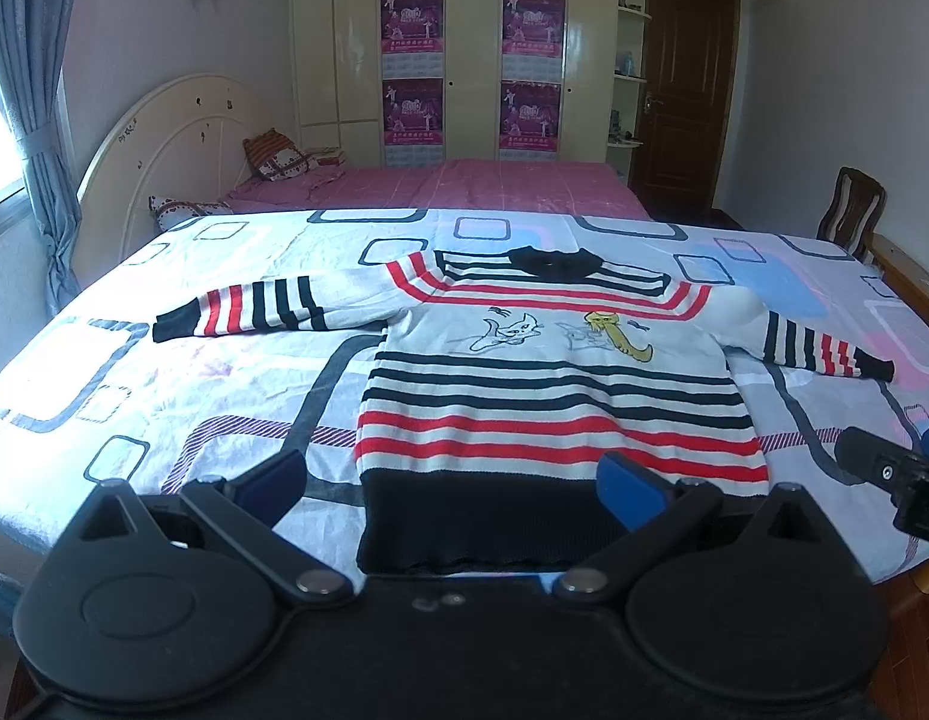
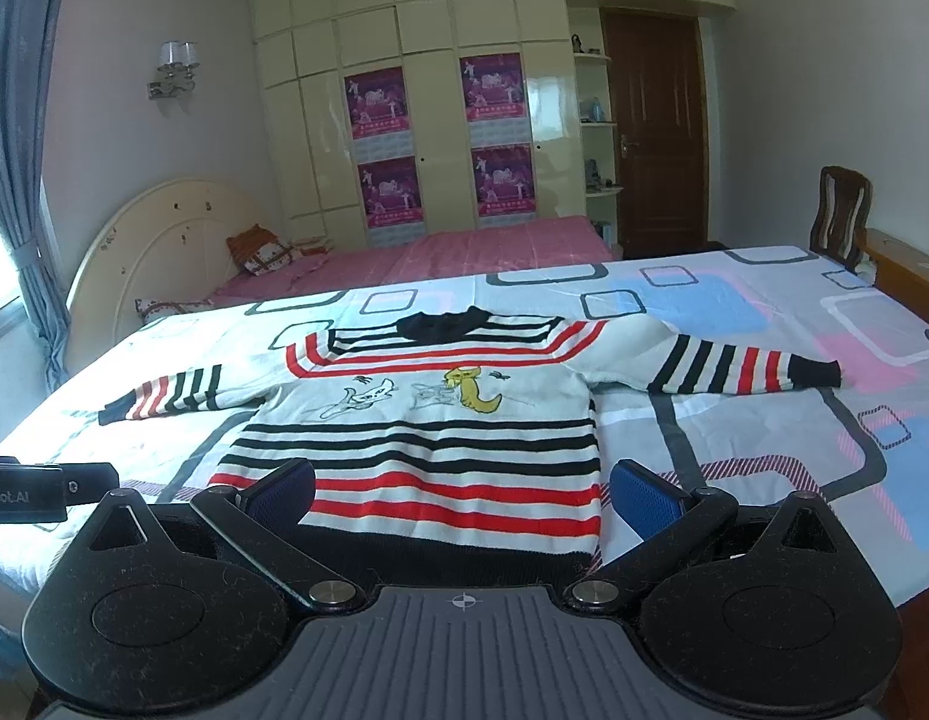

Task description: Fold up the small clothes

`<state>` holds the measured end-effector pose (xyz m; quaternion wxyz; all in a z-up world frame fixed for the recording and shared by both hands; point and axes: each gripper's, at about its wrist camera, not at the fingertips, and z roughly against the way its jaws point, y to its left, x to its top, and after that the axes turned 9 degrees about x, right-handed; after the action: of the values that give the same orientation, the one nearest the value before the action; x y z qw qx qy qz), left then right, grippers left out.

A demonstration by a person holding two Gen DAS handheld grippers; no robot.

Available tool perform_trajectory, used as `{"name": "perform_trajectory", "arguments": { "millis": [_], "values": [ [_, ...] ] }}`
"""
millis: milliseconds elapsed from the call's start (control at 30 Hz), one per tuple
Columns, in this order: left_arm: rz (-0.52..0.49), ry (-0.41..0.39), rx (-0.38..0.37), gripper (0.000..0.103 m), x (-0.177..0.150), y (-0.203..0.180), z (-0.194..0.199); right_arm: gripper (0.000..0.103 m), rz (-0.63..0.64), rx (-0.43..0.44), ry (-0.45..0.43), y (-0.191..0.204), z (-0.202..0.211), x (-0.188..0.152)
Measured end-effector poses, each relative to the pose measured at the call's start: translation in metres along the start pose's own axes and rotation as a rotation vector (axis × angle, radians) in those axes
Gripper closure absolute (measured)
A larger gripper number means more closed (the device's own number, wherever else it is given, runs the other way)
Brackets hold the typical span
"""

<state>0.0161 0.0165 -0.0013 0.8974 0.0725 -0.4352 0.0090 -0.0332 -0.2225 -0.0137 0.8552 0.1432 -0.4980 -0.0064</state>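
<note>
One striped sweater point(image 1: 548, 384), two grippers, left point(image 1: 458, 483) and right point(image 2: 464, 495), both wide open, empty

Only legible text: "obot.AI", white letters on the black body of the left gripper point(image 2: 23, 495), cut off at the left frame edge in the right wrist view. Four magenta posters point(image 1: 411, 21) on the wardrobe doors carry print, too small and blurred to read. Scribbled marks on the cream headboard point(image 1: 164, 138), not decipherable.
</note>
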Motion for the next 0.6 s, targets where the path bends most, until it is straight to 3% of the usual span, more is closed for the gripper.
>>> {"name": "perform_trajectory", "arguments": {
  "millis": [600],
  "values": [
    [0.002,0.011,0.001,0.000,0.005,0.009,-0.015,0.000,-0.010,-0.016,0.004,-0.002,-0.010,0.001]
  ]
}}
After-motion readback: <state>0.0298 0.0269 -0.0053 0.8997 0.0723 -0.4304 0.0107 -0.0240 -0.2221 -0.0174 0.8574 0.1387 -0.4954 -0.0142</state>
